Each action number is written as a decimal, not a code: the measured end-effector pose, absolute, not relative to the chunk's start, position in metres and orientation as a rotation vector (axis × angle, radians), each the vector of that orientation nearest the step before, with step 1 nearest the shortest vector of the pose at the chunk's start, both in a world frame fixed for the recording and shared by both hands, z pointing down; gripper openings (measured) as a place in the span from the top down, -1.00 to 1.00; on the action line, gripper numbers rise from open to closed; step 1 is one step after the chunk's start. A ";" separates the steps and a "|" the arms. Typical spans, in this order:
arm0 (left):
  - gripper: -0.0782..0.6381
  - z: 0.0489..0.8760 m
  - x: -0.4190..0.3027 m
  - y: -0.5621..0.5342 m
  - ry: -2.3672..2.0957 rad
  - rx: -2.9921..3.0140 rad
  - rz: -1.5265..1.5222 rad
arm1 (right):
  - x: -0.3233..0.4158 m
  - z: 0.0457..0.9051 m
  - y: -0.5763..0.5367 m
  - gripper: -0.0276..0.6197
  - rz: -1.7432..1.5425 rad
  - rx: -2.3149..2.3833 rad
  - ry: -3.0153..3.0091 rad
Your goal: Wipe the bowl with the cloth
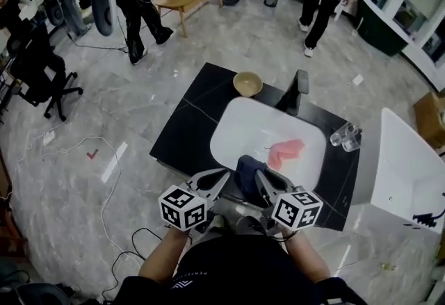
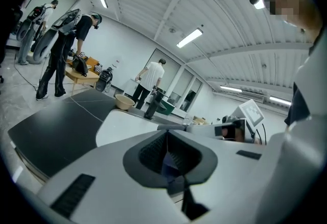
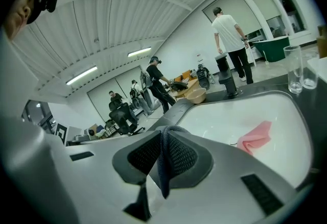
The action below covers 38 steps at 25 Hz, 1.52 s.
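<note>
Left gripper [image 2: 166, 139] and right gripper [image 3: 162, 139] are clamping the dark cloth [image 1: 249, 166] — hold it taut while you are reaching for the bowl [image 1: 247, 83].

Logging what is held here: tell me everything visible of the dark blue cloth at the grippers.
The dark blue cloth is soft, knit-looking fabric, bunched into a dark lump. The left gripper and the right gripper are each shut on a fold of it. It is held at the near rim of the white basin, apart from the pink cloth lying inside. Its full shape cannot be told.
</note>
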<state>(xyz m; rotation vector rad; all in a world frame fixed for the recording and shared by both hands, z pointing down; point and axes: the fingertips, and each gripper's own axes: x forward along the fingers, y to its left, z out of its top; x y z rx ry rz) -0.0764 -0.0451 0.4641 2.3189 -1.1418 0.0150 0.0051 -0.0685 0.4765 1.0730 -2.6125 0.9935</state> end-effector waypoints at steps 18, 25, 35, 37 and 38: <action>0.75 0.450 -0.029 -0.078 -1.084 2.385 0.039 | 0.029 0.476 -0.122 0.73 1.067 0.969 -2.684; 0.74 0.455 -0.018 -0.081 -1.124 2.394 0.117 | 0.037 0.484 -0.130 0.73 1.115 0.942 -2.690; 0.74 0.451 -0.034 -0.111 -1.158 2.458 0.143 | 0.045 0.482 -0.141 0.73 1.085 1.050 -2.684; 0.74 0.450 -0.037 -0.117 -1.128 2.473 0.144 | 0.044 0.482 -0.145 0.73 1.093 1.098 -2.673; 0.74 0.450 -0.038 -0.120 -1.107 2.481 0.151 | 0.043 0.482 -0.148 0.73 1.098 1.122 -2.668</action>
